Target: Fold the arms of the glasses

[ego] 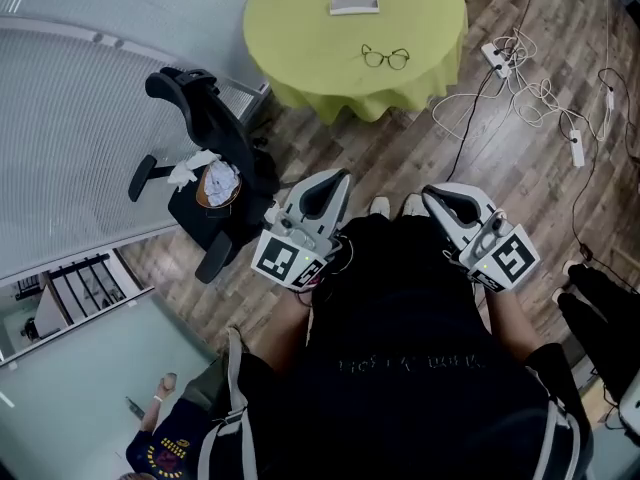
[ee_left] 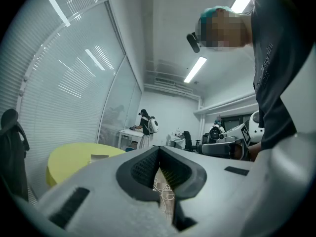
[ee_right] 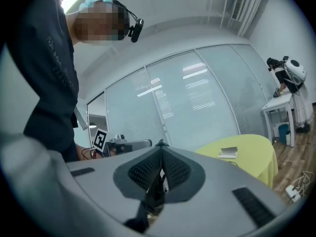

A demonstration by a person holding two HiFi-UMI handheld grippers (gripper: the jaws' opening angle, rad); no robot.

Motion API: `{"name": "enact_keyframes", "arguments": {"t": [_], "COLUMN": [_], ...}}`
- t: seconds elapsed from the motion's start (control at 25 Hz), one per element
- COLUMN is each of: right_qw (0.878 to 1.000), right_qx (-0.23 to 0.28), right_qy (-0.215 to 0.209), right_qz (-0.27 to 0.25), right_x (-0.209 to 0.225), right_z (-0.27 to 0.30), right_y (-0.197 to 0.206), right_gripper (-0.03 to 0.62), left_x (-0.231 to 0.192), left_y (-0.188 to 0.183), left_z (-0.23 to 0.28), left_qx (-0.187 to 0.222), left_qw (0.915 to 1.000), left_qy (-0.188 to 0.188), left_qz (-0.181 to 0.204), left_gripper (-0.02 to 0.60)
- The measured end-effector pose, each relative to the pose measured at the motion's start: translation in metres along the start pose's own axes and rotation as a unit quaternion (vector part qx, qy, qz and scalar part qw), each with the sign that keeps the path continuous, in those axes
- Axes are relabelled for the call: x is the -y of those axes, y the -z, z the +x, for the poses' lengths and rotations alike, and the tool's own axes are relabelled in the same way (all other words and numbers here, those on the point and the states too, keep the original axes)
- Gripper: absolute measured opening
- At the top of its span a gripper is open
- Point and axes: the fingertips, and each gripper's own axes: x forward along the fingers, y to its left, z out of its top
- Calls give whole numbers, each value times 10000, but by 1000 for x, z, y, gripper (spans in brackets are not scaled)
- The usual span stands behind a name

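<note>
The black-framed glasses [ego: 385, 57] lie with arms unfolded on a round table with a yellow-green cloth [ego: 300, 28], far ahead of me. Both grippers are held close to the person's body, well short of the table. My left gripper [ego: 337, 180] is shut with nothing in it, its jaws meeting at the tips [ee_left: 159, 149]. My right gripper [ego: 433, 196] is likewise shut and empty [ee_right: 161, 147]. The table [ee_right: 252, 157] shows small in the right gripper view, and the glasses are too small to make out there.
A white box [ego: 354, 0] sits at the table's far side. A black office chair [ego: 205, 158] with cloths on its seat stands at the left beside a glass wall. Cables and power strips [ego: 520, 68] trail over the wooden floor at the right.
</note>
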Motion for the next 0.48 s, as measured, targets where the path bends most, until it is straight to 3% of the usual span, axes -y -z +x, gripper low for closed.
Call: {"name": "enact_keyframes", "arguments": {"t": [0.16,0.48], "right_qw": [10000,9997], "right_qx": [-20,-230], "right_qy": [-49,-19], "right_qz": [-31,51], "right_x": [8,16], "right_z": [-6,6], "right_y": [6,21], "right_gripper": [31,31], "left_x": [4,-8], "left_y": [1,11], "left_z": [-6,-4], "left_qx": [-34,-32], "left_qw": [9997,9996], "left_qy": [-194,-289], "left_qz": [125,17], "left_gripper": [18,18]}}
